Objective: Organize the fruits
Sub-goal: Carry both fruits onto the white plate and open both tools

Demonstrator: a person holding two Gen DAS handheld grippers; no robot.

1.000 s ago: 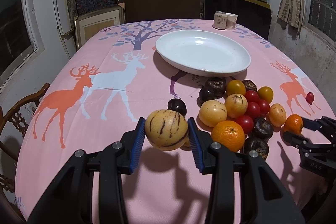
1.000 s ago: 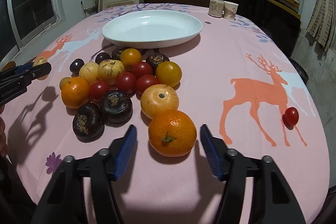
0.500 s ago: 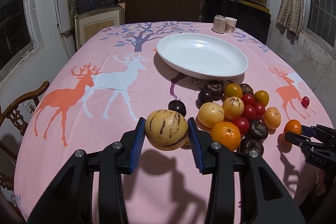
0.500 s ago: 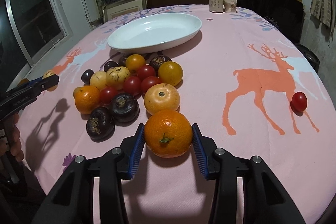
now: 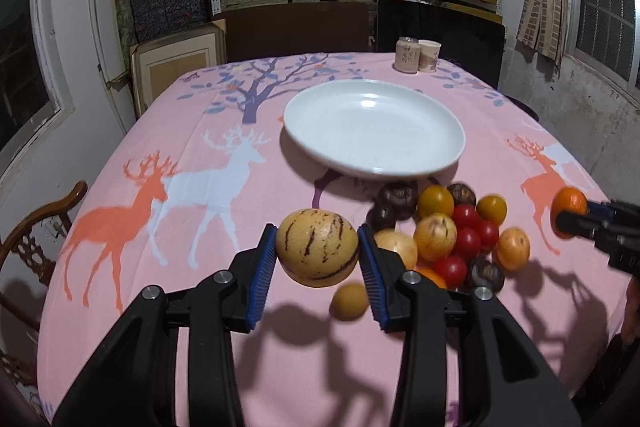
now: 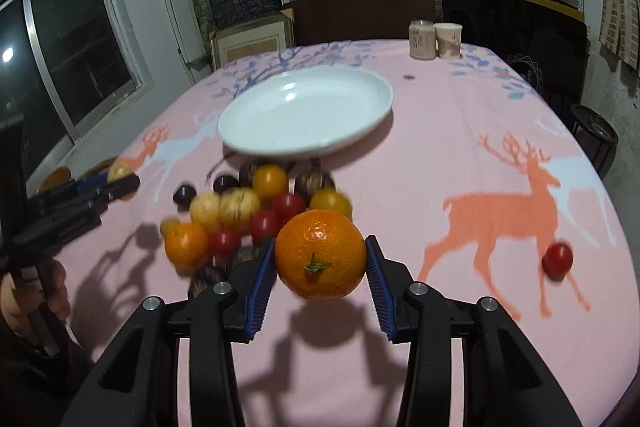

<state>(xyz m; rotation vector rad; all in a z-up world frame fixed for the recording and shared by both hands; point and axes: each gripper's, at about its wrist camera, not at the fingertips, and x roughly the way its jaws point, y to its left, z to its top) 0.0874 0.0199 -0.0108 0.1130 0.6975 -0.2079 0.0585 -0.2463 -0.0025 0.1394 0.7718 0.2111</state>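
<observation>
My left gripper point(image 5: 317, 253) is shut on a yellow striped melon point(image 5: 317, 251), held above the pink tablecloth. My right gripper point(image 6: 320, 259) is shut on an orange mandarin point(image 6: 321, 253), lifted off the cloth with its shadow below. A pile of fruit point(image 5: 448, 235) lies in front of an empty white plate point(image 5: 374, 129): tomatoes, dark mangosteens, yellow fruits and another mandarin point(image 6: 186, 243). One small yellow fruit point(image 5: 350, 301) lies under the left gripper. In the right wrist view the left gripper point(image 6: 116, 181) shows at the left edge; in the left wrist view the right gripper point(image 5: 568, 213) shows at the right.
A lone red tomato point(image 6: 557, 258) lies on the cloth at the right. Two paper cups point(image 5: 418, 55) stand at the table's far edge. A wooden chair point(image 5: 36, 227) stands left of the table. Shelves of boxes fill the back wall.
The right gripper shut on the mandarin and lifted it off the cloth. The left gripper rose a little with the melon, uncovering the small yellow fruit beneath.
</observation>
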